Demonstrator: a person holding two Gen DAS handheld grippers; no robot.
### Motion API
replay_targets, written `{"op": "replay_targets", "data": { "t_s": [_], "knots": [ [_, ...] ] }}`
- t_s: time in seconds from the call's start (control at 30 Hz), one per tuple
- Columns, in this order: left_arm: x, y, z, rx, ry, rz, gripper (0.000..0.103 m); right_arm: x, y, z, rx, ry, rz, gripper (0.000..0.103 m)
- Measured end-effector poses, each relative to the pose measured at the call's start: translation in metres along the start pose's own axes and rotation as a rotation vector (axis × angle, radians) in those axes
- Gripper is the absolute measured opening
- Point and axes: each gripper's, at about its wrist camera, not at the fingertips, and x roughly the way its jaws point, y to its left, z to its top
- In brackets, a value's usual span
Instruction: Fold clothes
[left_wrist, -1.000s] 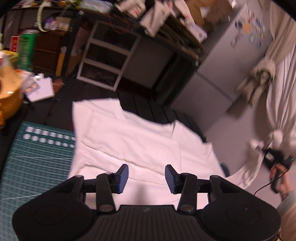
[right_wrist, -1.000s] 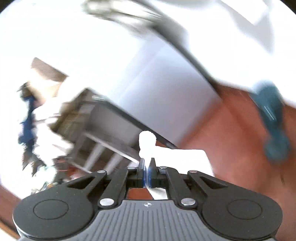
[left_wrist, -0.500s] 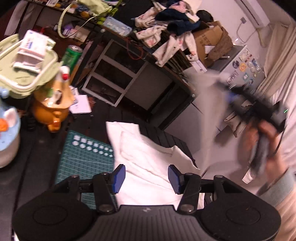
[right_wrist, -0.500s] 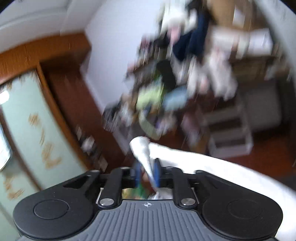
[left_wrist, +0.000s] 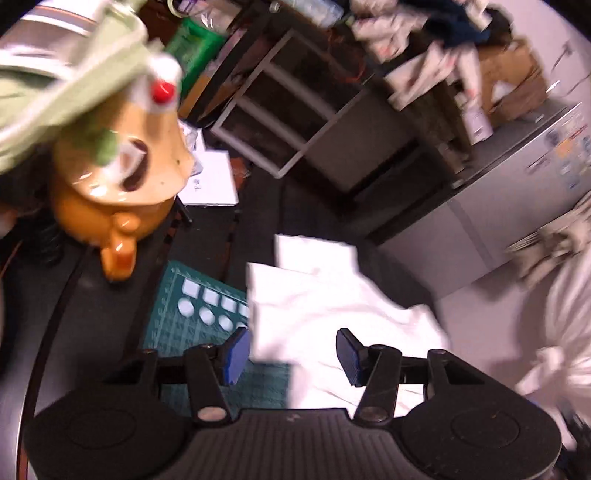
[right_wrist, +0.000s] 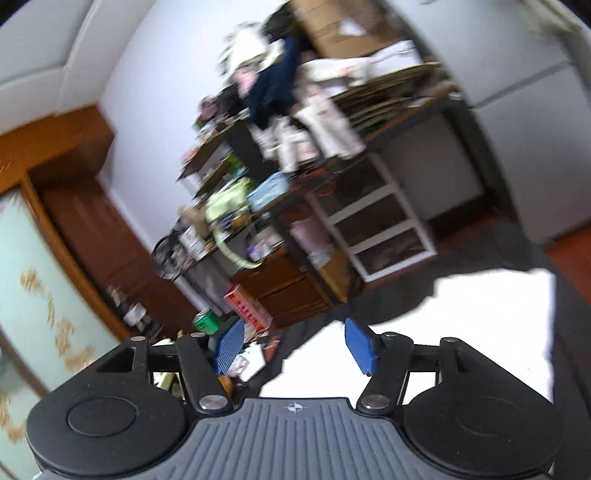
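Observation:
A white garment (left_wrist: 325, 314) lies partly folded on the dark table, one edge over the green cutting mat (left_wrist: 199, 325). My left gripper (left_wrist: 291, 356) hangs open just above the garment's near left edge, nothing pinched between its blue pads. In the right wrist view the same white garment (right_wrist: 461, 332) spreads across the table at lower right. My right gripper (right_wrist: 295, 347) is held higher and its jaws are opening, with no cloth between them.
An orange bear-shaped pot (left_wrist: 122, 192) under a green basket (left_wrist: 66, 96) stands at the table's left. White paper (left_wrist: 212, 181) lies behind the mat. A white shelf unit (left_wrist: 288, 110), cluttered desk (right_wrist: 332, 122) and grey fridge (left_wrist: 517, 177) stand beyond the table.
My right gripper let go of the white cloth it was pinching and its jaws spread apart. My left gripper swept left and down toward the garment's left edge over the green mat.

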Motion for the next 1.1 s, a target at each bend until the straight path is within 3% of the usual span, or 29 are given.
{"op": "replay_targets", "data": {
  "t_s": [0.1, 0.23, 0.27, 0.33, 0.37, 0.5, 0.7, 0.73, 0.8, 0.87, 1.0, 1.1],
  "knots": [
    [0.028, 0.008, 0.011, -0.084, 0.073, 0.006, 0.048, -0.023, -0.032, -0.015, 0.117, -0.042, -0.037, 0.06],
    [0.045, 0.004, 0.013, -0.068, 0.121, 0.047, 0.048, -0.04, -0.063, -0.023, 0.217, -0.088, -0.083, 0.06],
    [0.048, 0.004, 0.013, -0.064, 0.127, 0.049, 0.045, -0.035, -0.068, -0.022, 0.227, -0.095, -0.107, 0.06],
    [0.05, 0.002, 0.013, -0.056, 0.126, 0.041, 0.023, -0.031, -0.081, -0.017, 0.233, -0.085, -0.15, 0.06],
    [0.051, 0.004, 0.014, -0.063, 0.133, 0.034, 0.002, -0.027, -0.084, -0.013, 0.197, -0.072, -0.185, 0.06],
    [0.05, 0.008, 0.017, -0.092, 0.148, 0.01, 0.001, 0.022, -0.082, 0.006, -0.258, 0.11, -0.427, 0.054],
    [0.029, -0.007, 0.027, -0.062, 0.128, -0.029, 0.001, 0.089, -0.073, -0.006, -0.703, 0.404, -0.448, 0.046],
    [0.027, -0.01, 0.029, -0.054, 0.126, -0.034, 0.001, 0.102, -0.076, -0.009, -0.737, 0.448, -0.481, 0.041],
    [0.025, -0.015, 0.032, -0.043, 0.118, -0.045, 0.001, 0.122, -0.088, -0.011, -0.729, 0.521, -0.568, 0.007],
    [0.02, -0.02, 0.037, -0.051, 0.11, -0.069, 0.0, 0.124, -0.093, -0.009, -0.697, 0.535, -0.568, 0.006],
    [0.0, -0.032, 0.041, -0.049, 0.087, -0.131, 0.0, 0.084, -0.086, 0.0, -0.644, 0.387, -0.572, 0.006],
    [-0.003, -0.03, 0.032, -0.009, 0.117, -0.1, 0.001, 0.07, -0.095, -0.013, -0.618, 0.427, -0.547, 0.007]
  ]
}}
